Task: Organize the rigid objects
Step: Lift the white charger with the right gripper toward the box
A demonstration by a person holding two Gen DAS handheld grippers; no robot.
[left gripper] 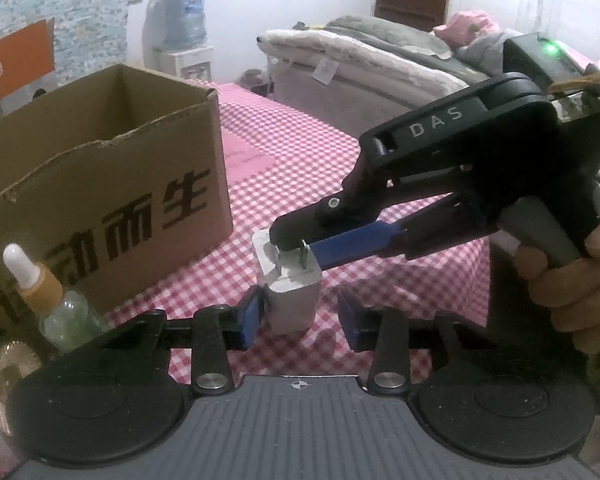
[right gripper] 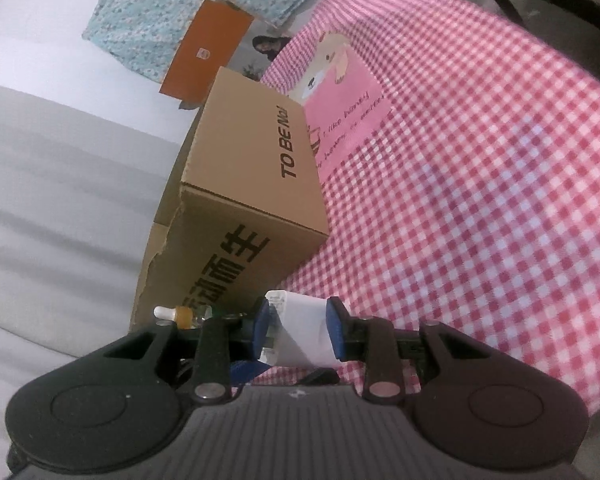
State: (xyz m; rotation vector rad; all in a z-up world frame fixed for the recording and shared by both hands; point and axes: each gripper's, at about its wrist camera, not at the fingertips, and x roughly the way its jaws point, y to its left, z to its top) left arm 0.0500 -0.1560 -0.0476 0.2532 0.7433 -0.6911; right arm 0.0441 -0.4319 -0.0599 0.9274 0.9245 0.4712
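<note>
The right hand-held gripper (right gripper: 298,330) pinches the white charger (left gripper: 290,290) standing on the checked counter (left gripper: 300,168); the left hand-held gripper (left gripper: 300,320) straddles it, jaws apart; lift straight, clearing the cardboard box (left gripper: 100,184) rim.

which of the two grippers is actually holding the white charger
The right gripper: its blue fingers pinch the white charger near the prongs. The left gripper only straddles it, fingers spread, a clear gap on one side.
</note>
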